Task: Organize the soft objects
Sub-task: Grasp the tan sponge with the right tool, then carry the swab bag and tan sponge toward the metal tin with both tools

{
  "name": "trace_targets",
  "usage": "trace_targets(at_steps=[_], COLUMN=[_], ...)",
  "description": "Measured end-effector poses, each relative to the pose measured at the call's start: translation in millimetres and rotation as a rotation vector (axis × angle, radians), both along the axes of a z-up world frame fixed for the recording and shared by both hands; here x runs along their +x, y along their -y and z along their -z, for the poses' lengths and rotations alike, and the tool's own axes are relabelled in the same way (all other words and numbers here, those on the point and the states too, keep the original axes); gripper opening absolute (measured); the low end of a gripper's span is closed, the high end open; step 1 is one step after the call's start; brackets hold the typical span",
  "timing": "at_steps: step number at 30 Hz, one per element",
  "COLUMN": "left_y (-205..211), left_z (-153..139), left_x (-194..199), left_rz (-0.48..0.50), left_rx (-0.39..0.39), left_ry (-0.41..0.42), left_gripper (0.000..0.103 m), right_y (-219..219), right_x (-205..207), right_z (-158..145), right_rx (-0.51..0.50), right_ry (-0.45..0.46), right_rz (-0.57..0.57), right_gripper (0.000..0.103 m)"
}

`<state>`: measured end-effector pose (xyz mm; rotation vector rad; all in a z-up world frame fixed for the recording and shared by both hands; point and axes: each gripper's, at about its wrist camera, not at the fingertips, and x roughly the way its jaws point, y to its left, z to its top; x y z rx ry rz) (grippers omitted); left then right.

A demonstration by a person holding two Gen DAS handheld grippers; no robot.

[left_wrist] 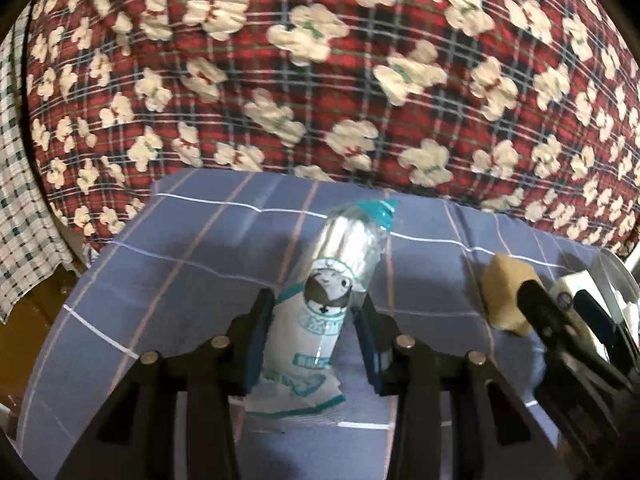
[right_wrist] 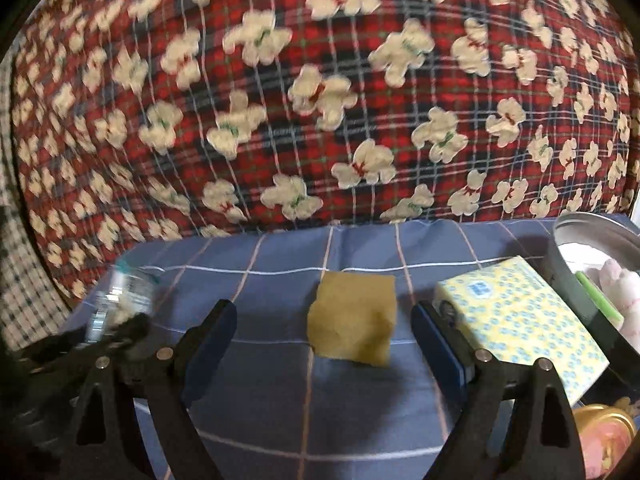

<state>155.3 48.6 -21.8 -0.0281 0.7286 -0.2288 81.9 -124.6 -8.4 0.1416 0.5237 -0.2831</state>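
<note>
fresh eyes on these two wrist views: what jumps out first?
The red plaid blanket with cream bears fills the background. In front, on the blue checked cloth, the left tool is shut on a clear packet, while the open right tool brackets a tan sponge beside a yellow tissue pack.

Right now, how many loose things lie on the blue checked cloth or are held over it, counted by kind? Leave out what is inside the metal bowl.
Clear plastic packet with teal print, shut in the left tongs: 1
Tan sponge block: 1
Yellow tissue pack with blue flowers: 1
Total: 3
</note>
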Motion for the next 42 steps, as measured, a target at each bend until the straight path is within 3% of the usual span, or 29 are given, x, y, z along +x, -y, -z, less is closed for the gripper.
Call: trace_targets(at_steps=[8,14,22,25,34,35,36,37,42], left_y=[-9.4,-9.0,-6.4,-6.4,-6.2,-6.3,-6.8,-7.5,-6.6], left_z=[2.3,1.2,3.6,3.8,4.2,3.7,3.2,3.0,5.3], left_x=[6.3,5.8,6.9,7.0,6.7,6.1,5.4,5.1,0.7], left_rz=[-0.013,-0.003,-0.004,-0.017,-0.032,-0.034,-0.039,-0.044,-0.061], left_rx=[-0.045,-0.068,-0.046,-0.021,-0.008,-0.010,-0.015,-0.020,-0.023], left_ry=[-0.037,-0.052,-0.053,-0.039,-0.035,-0.033,-0.033,-0.035,-0.038], left_gripper=[0.039,0.039,0.039,0.039,0.039,0.039,0.039,0.039,0.039], right_y=[3.8,14.1,28.2,23.6,19.1,19.6,20.0,20.6,17.0], right_x=[44.4,58.9,85.1,84.3,86.6,87.2,87.2,87.4,86.1], right_z=[13.8,18.8,41.9,39.8,41.4,41.5,41.3,41.6,39.5], right_rx=[0.004,0.030,0.135,0.122,0.085,0.088,0.094,0.097,0.111], right_ry=[-0.151,-0.197,-0.351,-0.342,-0.366,-0.365,-0.360,-0.358,-0.330], right_rz=[0.129,0.209,0.168,0.144,0.153,0.150,0.143,0.142,0.095], right_gripper=[0.091,0.090,0.087,0.076,0.076,0.074,0.059,0.055,0.054])
